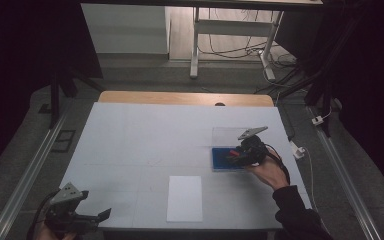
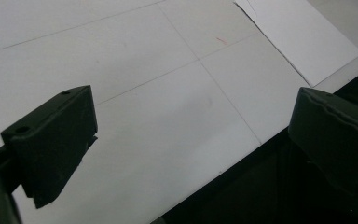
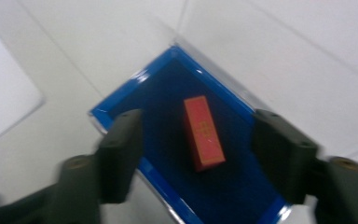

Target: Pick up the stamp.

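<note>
Both tongs gape empty: right tongs (image 3: 193, 154) over one red block (image 3: 203, 133) in one blue tray (image 3: 168, 60); left tongs (image 2: 186, 140) apart.

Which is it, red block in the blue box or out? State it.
In. The red block lies flat on the dark floor of the blue box, inside its rim, between the open jaws of the right gripper, touching neither.

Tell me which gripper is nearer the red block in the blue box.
Right. The right gripper is over the red block; the left gripper is at the table's near left corner.
</note>
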{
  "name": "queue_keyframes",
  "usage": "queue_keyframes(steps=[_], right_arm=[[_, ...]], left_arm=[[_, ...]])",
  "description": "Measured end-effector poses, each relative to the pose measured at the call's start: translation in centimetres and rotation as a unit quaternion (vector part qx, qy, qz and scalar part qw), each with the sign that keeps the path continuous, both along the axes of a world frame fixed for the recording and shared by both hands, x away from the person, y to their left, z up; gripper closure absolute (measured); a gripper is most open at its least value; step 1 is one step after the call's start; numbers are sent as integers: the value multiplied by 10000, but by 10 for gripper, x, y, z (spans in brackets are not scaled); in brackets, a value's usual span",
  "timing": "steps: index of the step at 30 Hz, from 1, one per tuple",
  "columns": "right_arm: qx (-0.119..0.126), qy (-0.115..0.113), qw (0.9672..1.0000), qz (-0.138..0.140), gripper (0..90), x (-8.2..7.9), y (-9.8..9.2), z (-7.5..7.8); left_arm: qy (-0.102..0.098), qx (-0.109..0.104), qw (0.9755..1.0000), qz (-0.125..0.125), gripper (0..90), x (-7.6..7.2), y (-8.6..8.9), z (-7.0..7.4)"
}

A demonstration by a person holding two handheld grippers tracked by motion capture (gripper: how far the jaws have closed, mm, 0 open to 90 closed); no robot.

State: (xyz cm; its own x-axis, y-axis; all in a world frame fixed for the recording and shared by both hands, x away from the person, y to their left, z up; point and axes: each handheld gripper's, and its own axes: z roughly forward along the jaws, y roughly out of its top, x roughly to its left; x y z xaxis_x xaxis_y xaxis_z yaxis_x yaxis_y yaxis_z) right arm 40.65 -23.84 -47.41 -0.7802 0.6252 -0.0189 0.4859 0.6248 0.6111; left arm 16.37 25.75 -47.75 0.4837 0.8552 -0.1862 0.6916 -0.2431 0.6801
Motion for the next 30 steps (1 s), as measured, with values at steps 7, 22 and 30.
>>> queue_keyframes(steps=[7, 22, 30], right_arm=[[-136, 134, 9997, 145, 596, 4, 1, -1], [-153, -4, 9997, 180, 802, 4, 0, 3], [-53, -30, 10000, 46, 801, -3, -3, 8]], left_arm=[[-10, 16, 10000, -33, 15, 0, 0, 0], [-5, 23, 10000, -44, 16, 0, -1, 0], [-62, 61, 9999, -113, 17, -2, -2, 1]])
